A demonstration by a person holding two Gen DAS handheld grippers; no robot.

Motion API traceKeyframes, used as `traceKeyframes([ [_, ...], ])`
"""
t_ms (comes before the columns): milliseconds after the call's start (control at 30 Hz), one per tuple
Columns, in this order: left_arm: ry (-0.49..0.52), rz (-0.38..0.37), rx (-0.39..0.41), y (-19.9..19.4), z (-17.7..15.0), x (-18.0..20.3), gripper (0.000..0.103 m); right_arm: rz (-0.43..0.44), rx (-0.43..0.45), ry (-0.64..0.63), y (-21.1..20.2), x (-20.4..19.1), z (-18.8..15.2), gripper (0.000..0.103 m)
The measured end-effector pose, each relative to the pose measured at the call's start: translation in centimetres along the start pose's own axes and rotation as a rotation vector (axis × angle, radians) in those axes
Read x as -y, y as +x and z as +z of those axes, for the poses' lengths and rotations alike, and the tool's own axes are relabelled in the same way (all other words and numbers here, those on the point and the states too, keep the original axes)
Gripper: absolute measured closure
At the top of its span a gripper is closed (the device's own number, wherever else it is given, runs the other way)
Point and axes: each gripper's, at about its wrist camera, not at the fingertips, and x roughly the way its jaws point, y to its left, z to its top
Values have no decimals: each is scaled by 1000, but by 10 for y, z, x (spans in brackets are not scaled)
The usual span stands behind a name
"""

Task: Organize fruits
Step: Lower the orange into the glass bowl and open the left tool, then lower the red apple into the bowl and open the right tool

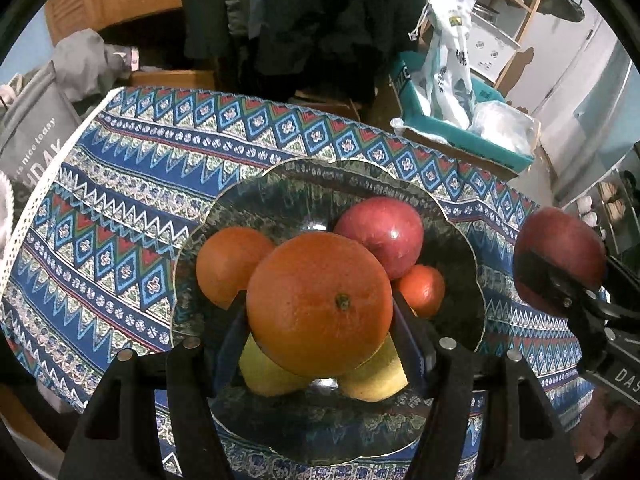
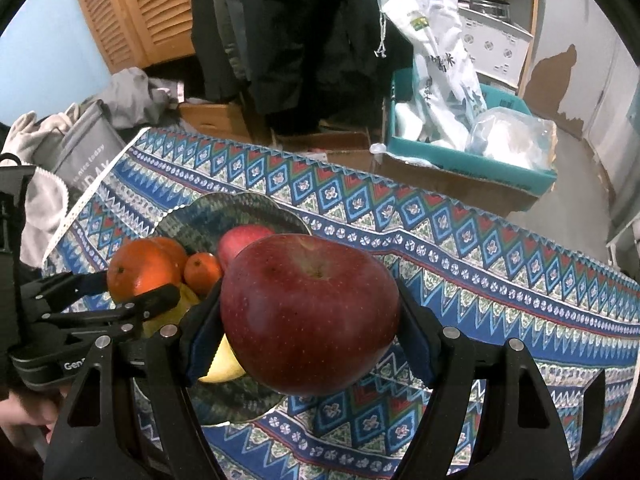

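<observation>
Fruits sit in both of your claws. Your left claw (image 1: 320,304) grips a large orange (image 1: 319,303) between its blue pads, holding it just above the glass bowl (image 1: 460,248). Your right claw (image 2: 310,314) is clamped on a dark red apple (image 2: 310,314), stem end up, over the worktop's patterned cloth (image 2: 480,280) just right of the bowl; from the left wrist view that same apple (image 1: 560,258) shows at the right edge.

Under the held orange, in the bowl's near part, lie two yellow fruits (image 1: 272,372), partly hidden. Farther in, a second orange (image 1: 228,264) rests on the left, a red apple (image 1: 380,234) on the far right, and a small tangerine (image 1: 422,290) just near of that apple, touching it.

The bowl stands on the cloth, toward the near side of the worktop. Beyond the far right corner, a teal box (image 2: 472,160) holds a white printed bag (image 2: 436,60) and clear plastic packs. Off the left edge, a grey bag (image 1: 32,144) with white lettering stands, and dark clothing (image 2: 288,32) hangs behind the worktop beside slatted wooden doors (image 2: 148,8).
</observation>
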Motion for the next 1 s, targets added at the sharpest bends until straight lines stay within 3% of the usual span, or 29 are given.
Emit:
traceKeyframes([
  [133, -23, 4, -33, 7, -3, -3, 35, 8, -7, 1, 2, 1, 0, 26],
  [267, -32, -22, -9, 2, -3, -4, 33, 16, -15, 2, 4, 1, 0, 26],
  [400, -13, 6, 23, -10, -2, -4, 24, 25, -28, 1, 7, 0, -2, 26],
  [1000, 20, 89, 26, -32, -16, -11, 24, 12, -141, -102, 42, -24, -21, 26],
])
